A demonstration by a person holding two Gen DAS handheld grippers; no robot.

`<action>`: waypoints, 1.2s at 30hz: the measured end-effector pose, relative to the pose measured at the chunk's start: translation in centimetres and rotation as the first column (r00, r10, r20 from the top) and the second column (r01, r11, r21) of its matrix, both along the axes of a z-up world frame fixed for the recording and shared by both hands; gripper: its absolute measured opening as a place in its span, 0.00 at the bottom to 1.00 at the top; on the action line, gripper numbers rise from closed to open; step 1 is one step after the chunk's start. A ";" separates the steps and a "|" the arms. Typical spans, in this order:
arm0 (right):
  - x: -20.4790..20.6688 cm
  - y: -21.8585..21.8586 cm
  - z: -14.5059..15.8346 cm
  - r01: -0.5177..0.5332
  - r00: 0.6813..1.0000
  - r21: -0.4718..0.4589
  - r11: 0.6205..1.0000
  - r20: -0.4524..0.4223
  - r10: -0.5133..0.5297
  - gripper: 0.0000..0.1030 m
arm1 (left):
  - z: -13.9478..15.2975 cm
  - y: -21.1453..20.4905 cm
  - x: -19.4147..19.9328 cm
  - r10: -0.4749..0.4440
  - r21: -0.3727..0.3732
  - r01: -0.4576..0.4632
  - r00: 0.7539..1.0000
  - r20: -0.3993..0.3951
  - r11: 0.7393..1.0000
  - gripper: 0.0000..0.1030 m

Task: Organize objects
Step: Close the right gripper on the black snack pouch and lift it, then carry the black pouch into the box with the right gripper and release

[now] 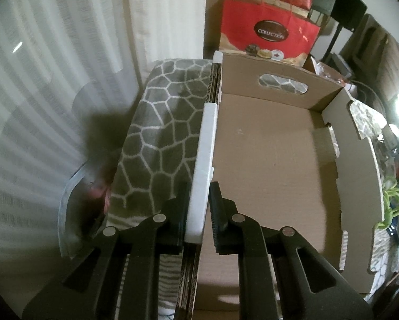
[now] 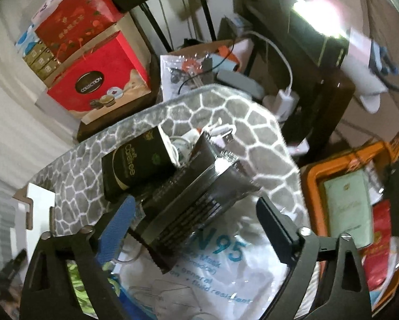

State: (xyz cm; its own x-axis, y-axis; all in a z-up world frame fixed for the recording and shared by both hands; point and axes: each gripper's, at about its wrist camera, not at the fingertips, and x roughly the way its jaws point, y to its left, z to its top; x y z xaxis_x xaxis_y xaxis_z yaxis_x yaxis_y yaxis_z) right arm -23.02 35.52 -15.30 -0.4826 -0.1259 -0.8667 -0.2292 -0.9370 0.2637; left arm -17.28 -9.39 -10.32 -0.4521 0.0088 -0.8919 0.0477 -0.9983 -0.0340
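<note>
Left wrist view: left gripper [image 1: 199, 210] clamped on white rim of cardboard box [image 1: 266, 160], grey honeycomb blanket [image 1: 159, 133] just left, curtain beyond, red gift bag [image 1: 268, 30] ahead. Right wrist view: right gripper [image 2: 194, 226] spread wide over dark sachet stack [image 2: 199, 194], not pressing; black carton [image 2: 135, 162] ahead-left, N95 mask pack [image 2: 220, 266] beneath, orange bin [image 2: 314, 176] right.

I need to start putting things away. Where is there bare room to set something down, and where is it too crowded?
The cardboard box floor is bare from the wall clamped by the left gripper to the handle-cutout end. A strip of grey patterned blanket beside that wall is also free. It is crowded under the open right gripper: dark packets, black box, N95 bag.
</note>
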 end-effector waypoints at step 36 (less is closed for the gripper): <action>4.2 -10.9 6.9 -0.289 0.952 -0.040 0.957 -0.117 0.283 0.52 | 0.0 -0.5 -0.4 -0.024 0.023 0.024 1.000 0.017 0.999 0.13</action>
